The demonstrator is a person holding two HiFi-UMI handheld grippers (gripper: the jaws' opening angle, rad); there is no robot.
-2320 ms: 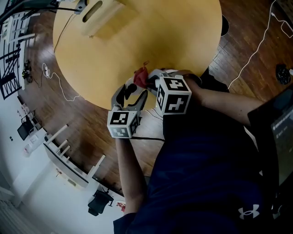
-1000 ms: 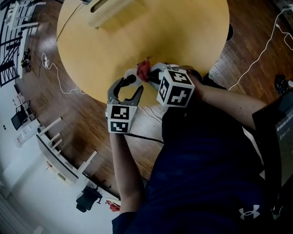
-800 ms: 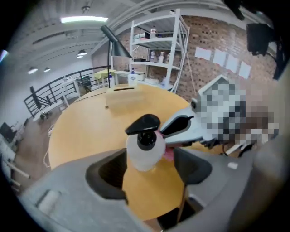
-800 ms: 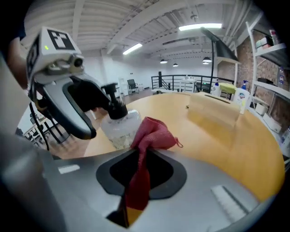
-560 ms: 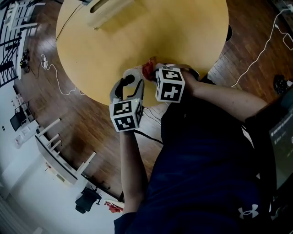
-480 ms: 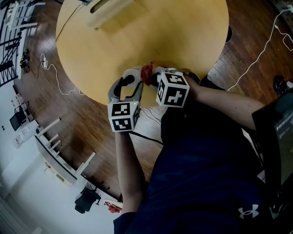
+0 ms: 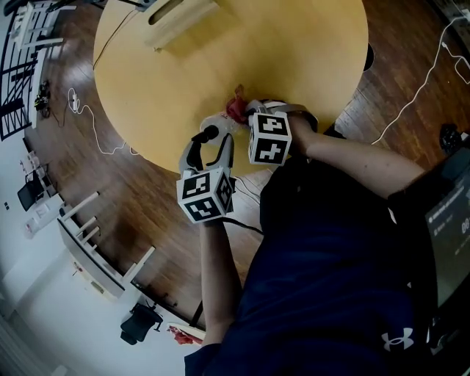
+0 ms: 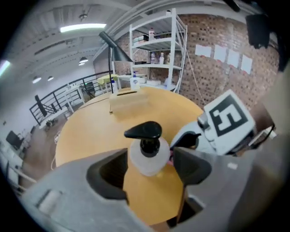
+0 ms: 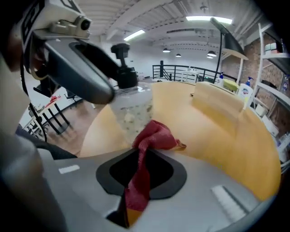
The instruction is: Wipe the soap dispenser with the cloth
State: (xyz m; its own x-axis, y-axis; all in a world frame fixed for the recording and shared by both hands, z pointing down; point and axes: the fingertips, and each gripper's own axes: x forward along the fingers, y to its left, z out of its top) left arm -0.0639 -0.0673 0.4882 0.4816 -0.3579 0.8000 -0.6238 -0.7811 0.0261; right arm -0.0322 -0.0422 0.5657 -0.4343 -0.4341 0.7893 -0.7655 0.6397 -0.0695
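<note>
The soap dispenser (image 8: 147, 156) is seen as a clear, slightly cloudy bottle topped by a black pump head (image 8: 144, 131), whose spout is turned sideways. Pale flecks are visible through its wall in the right gripper view. It is located at the near edge of the round yellow surface (image 7: 220, 51), on the side closest to the person. Whether its base rests on the surface cannot be told.

The bottle is grasped at its shoulder by the left gripper (image 8: 149, 159). The jaws are set wide and pressed against either side of the bottle, just below the pump.

A red cloth (image 9: 152, 136) is clenched between the jaws of the right gripper (image 9: 141, 153). A strip of the cloth is trailed back through the jaws, and its bunched end is pushed forward. That bunched end is laid against the lower side of the bottle. In the head view the cloth is seen between the two grippers, just beside the dispenser.

A pale wooden block (image 7: 176, 11) is placed at the far edge of the surface, well apart from the dispenser.
</note>
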